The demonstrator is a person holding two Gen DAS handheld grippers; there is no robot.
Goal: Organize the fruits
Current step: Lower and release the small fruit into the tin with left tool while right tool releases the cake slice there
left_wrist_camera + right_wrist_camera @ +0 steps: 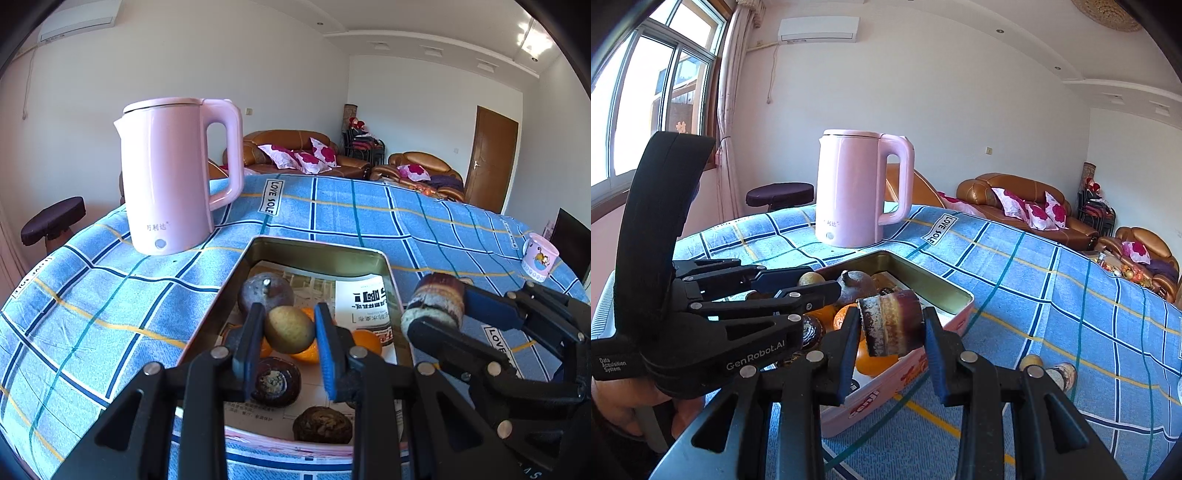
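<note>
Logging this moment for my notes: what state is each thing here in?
left gripper: shut on a small round fruit, over the tin
right gripper: shut on a sugarcane piece
tin: open, holding fruit
kettle: upright, lid closed

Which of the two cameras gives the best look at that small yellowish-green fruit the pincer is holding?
The left wrist view. There the yellowish-green fruit sits front and centre between the left gripper pads, over the tin. The right wrist view shows only a sliver of it behind the gripper.
</note>
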